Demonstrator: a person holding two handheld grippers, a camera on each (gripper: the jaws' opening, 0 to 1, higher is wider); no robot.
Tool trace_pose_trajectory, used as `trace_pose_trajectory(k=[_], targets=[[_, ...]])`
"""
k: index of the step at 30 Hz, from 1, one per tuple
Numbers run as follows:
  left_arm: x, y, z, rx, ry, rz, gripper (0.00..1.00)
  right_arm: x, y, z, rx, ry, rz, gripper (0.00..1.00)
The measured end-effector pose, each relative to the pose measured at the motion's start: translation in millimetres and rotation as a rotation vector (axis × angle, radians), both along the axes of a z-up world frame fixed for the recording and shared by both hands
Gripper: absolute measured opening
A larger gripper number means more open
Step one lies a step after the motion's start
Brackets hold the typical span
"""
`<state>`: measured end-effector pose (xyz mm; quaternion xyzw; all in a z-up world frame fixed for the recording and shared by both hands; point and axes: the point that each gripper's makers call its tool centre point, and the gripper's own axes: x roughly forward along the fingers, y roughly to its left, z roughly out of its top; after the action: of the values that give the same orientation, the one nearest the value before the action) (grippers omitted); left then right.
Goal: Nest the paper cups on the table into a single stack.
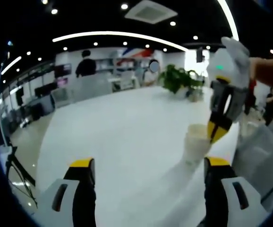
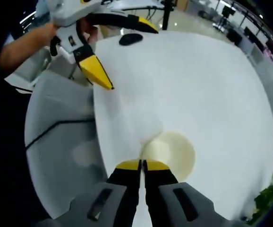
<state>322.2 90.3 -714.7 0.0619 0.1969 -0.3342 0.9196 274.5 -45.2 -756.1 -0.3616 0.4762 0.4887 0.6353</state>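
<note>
A cream paper cup (image 1: 194,145) stands upright on the white round table (image 1: 127,127). My right gripper (image 1: 215,136), held by a gloved hand, comes down from above and is shut on the cup's near rim. In the right gripper view I look down into the cup (image 2: 174,152), and the two yellow tips of my right gripper (image 2: 141,165) are pressed together on its edge. Whether more cups are nested inside is hidden. My left gripper (image 1: 149,163) is open and holds nothing, low over the table to the left of the cup. The left gripper (image 2: 132,57) hangs open above the table edge.
A grey chair (image 2: 61,127) sits tucked against the table edge beside the cup. A dark flat object (image 2: 131,39) lies at the far side of the table. A potted plant (image 1: 176,78) and a standing person (image 1: 85,64) are beyond the table.
</note>
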Motion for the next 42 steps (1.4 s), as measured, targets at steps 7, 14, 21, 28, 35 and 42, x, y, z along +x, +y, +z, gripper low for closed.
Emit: trace_pose_trajectory(k=[7, 14, 21, 28, 35, 42], targets=[[0.2, -0.4, 2.2, -0.002, -0.005, 0.001, 0.93, 7.5, 4.9, 3.4, 0.067, -0.076, 0.066, 0.06], [-2.3, -1.2, -0.7, 0.000, 0.002, 0.000, 0.93, 20.4, 9.5, 27.5, 0.235, -0.101, 0.014, 0.41], [-10.5, -10.7, -9.4, -0.015, 0.016, -0.015, 0.97, 31.1, -1.2, 48.1, 0.478, -0.166, -0.068, 0.59], [-24.6, -32.5, -19.3, -0.058, 0.019, -0.045, 0.98, 18.1, -14.5, 45.4, 0.672, -0.224, -0.184, 0.84], [-27.6, -52.1, -27.1, -0.090, 0.010, -0.058, 0.98, 21.9, -40.3, 21.1, 0.783, -0.347, -0.391, 0.86], [-34.9, -69.6, -42.9, -0.054, 0.023, -0.114, 0.96, 25.3, -55.9, -0.3, 0.799, -0.391, -0.475, 0.82]])
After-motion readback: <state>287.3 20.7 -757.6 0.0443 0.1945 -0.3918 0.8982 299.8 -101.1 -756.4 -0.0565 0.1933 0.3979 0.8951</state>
